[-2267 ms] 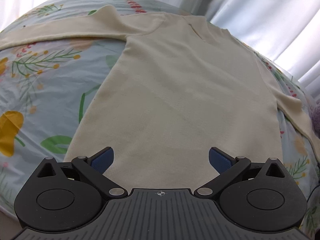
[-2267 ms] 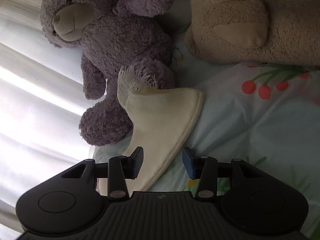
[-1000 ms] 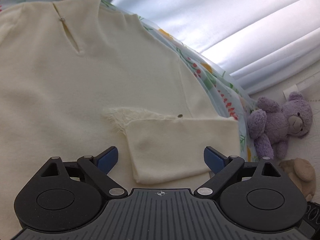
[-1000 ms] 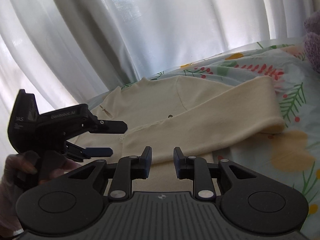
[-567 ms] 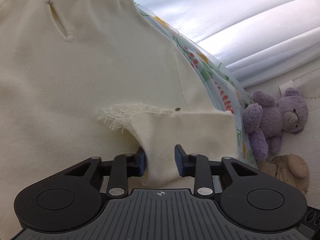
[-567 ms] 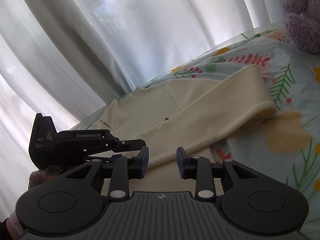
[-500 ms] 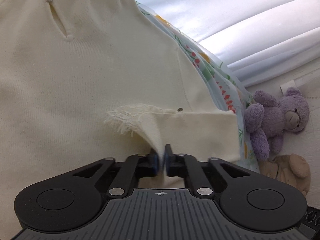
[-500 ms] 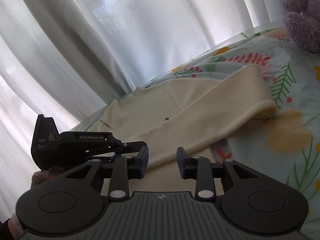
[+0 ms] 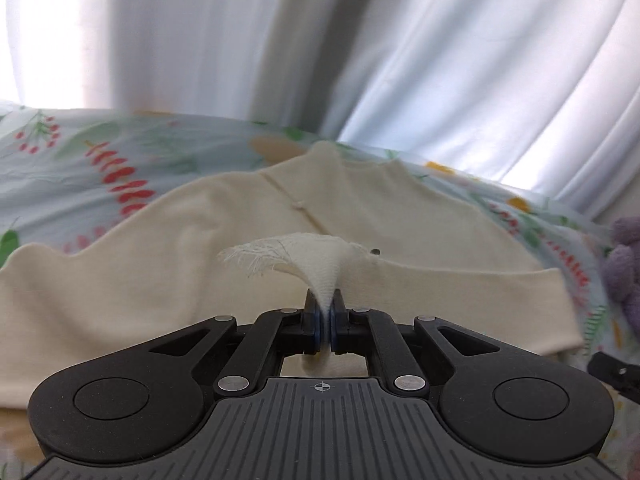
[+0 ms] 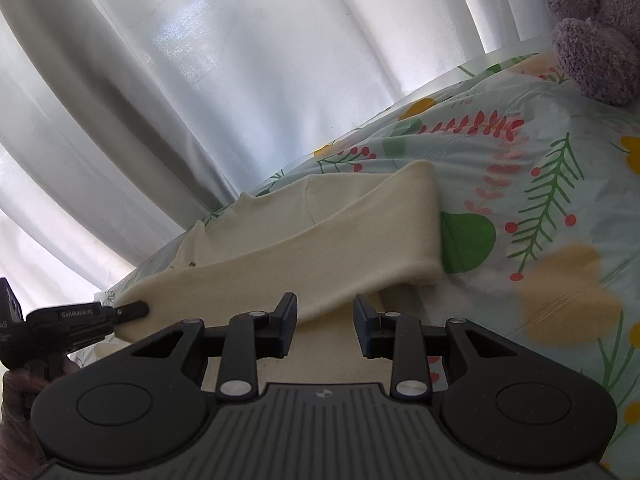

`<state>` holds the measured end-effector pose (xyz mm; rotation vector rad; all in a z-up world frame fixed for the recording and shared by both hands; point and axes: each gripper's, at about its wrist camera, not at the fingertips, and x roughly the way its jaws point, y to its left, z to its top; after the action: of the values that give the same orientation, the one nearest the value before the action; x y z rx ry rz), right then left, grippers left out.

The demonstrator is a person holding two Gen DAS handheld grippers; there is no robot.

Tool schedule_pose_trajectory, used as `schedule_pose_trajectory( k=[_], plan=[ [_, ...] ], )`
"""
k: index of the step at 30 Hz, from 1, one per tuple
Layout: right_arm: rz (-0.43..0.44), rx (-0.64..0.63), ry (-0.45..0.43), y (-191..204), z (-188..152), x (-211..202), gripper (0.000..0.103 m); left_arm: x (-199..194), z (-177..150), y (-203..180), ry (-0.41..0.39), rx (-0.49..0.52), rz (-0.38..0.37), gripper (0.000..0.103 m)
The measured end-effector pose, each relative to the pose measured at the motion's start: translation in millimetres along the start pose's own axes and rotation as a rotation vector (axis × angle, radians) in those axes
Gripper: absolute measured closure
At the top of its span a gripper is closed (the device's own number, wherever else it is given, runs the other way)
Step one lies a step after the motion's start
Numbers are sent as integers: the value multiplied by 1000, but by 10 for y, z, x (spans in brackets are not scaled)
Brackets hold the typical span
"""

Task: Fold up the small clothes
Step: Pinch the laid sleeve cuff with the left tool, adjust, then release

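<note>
Two grippers: left gripper (image 9: pixel 324 322) pinches frayed cuff (image 9: pixel 280 256); right gripper (image 10: pixel 325 330) open, empty.
Top (image 9: pixel 200 240): soft, light, limp.
Hold: cuff or hem edges.

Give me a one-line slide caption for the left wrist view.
Left gripper shut on the frayed cuff of a cream top spread across a floral bedsheet, white curtains behind.

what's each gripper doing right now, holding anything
Left gripper: closed on the frayed cuff of the cream sleeve.
Right gripper: open, holding nothing, jaws apart just above the folded sleeve.
</note>
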<state>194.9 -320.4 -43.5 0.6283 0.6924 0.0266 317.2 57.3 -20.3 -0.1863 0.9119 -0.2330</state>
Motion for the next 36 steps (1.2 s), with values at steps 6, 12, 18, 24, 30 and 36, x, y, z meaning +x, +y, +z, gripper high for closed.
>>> schedule_pose_trajectory(
  k=[6,12,18,24,30,36],
  plan=[
    [3,94,34,-114,49,237,73,142,-80,344,19,-203,-149,95],
    [-25,132,35,-168,77,399,73,-56,14,224,-103,-146,-123,97],
    [-17,173,42,-215,102,510,73,-137,99,245,-140,-82,-72,97],
    [-15,189,29,-232,162,518,74,-144,92,390,-147,-121,-61,97],
    [-17,220,35,-270,181,592,74,-149,82,486,-148,-121,-25,97],
    [-115,50,-11,-144,193,591,94,-39,44,400,-117,-52,-15,97]
  ],
)
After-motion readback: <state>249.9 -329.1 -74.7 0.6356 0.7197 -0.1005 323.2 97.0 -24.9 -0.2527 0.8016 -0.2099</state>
